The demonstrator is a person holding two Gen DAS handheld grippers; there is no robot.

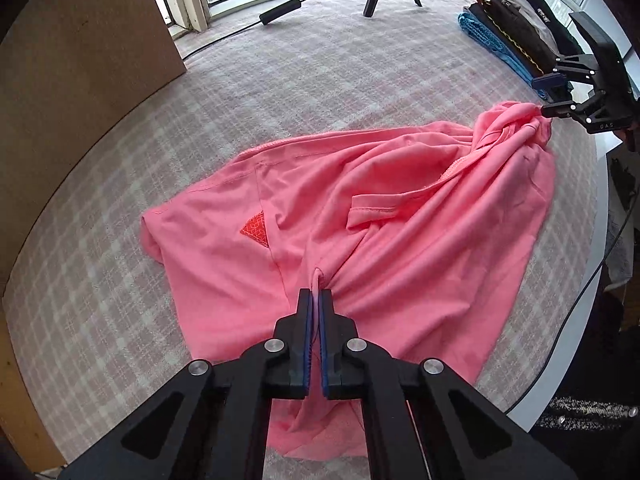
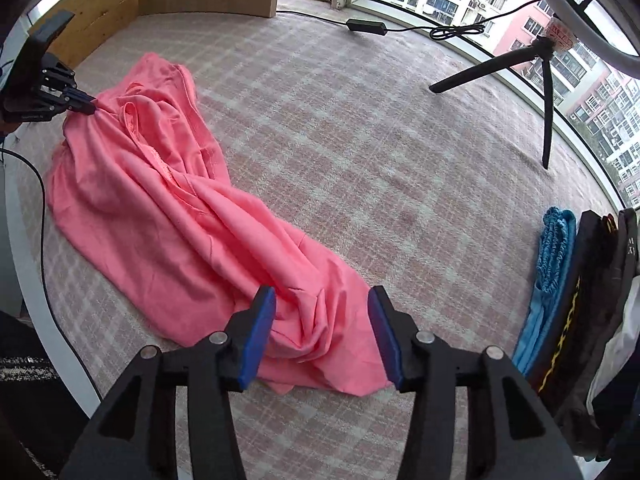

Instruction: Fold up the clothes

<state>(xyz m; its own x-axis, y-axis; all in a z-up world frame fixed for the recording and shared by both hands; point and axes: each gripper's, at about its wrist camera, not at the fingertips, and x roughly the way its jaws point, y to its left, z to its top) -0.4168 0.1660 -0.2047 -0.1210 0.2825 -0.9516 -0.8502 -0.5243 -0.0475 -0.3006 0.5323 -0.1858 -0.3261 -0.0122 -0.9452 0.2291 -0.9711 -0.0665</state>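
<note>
Left jaws pinch the pink shirt (image 1: 360, 216) (crumpled); right jaws straddle it, apart.

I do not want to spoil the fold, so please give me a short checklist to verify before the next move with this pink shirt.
1. Left gripper shut on the pink shirt: ok.
2. Right gripper gripping the shirt: not ok, its fingers stand open and the cloth lies loose between them.
3. Shirt lying flat: not ok, bunched and creased.
4. Folded stack apart from the shirt: ok.
5. Both sleeves found: cannot tell, the folds hide them.
</note>
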